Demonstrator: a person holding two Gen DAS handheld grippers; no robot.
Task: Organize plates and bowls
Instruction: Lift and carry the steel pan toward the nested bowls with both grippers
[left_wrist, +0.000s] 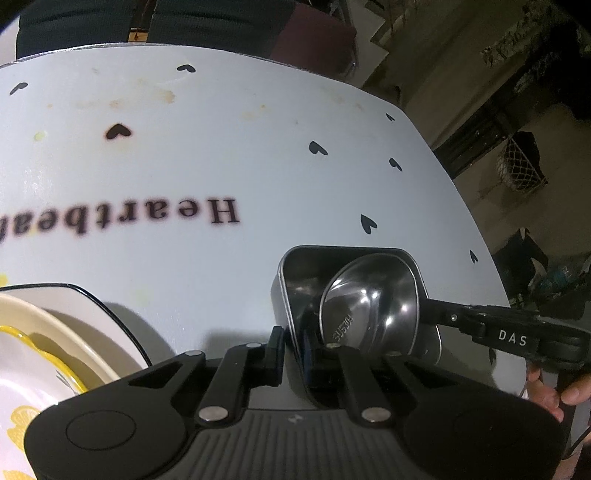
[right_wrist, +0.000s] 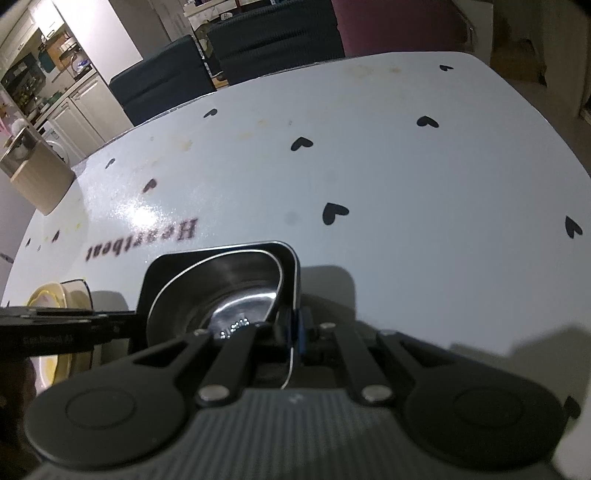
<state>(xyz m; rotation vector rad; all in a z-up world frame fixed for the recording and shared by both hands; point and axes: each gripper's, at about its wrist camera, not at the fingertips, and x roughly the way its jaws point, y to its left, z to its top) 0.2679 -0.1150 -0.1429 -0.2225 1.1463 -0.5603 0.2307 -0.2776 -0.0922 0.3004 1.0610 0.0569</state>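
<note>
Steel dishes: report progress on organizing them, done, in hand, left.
Done: ceramic plates already sit stacked at the table's left edge. In hand: the left gripper and right gripper each clamp a wall of the square steel dish, with a smaller steel bowl nested inside. Left: placing this pair; whether it belongs with the stack cannot be told.

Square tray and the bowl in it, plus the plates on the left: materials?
Square tray and inner bowl: polished metal, likely stainless; mirror-like highlights, thin rolled rims. Stacked plates: glossy cream and white, yellow print; looks like glazed ceramic, melamine possible.
</note>
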